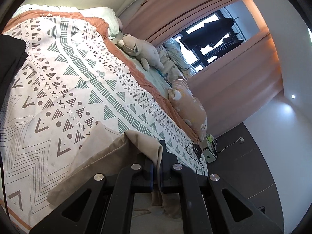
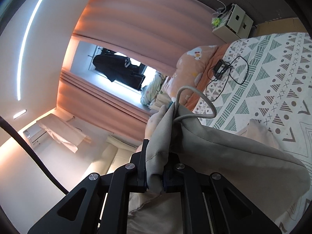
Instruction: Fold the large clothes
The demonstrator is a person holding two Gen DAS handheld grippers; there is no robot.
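Note:
A beige garment (image 1: 109, 152) drapes from my left gripper (image 1: 157, 152) down onto the patterned bedspread (image 1: 64, 81). That gripper's jaws are shut on a fold of the fabric. In the right wrist view the same beige garment (image 2: 224, 156) hangs in a thick bunch from my right gripper (image 2: 156, 156), which is shut on its edge. A pale drawstring loop (image 2: 202, 101) sticks out of the bunched cloth above the fingers. The cloth stretches from the jaws down toward the bed at the right.
A black garment (image 1: 11, 58) lies at the bed's left edge. A plush bear (image 1: 140, 50) and an orange cushion (image 1: 189, 105) line the far side. A black device with cables (image 2: 222, 68) rests on the bedspread. A white bedside box (image 2: 234, 21) stands by pink curtains (image 2: 120, 25).

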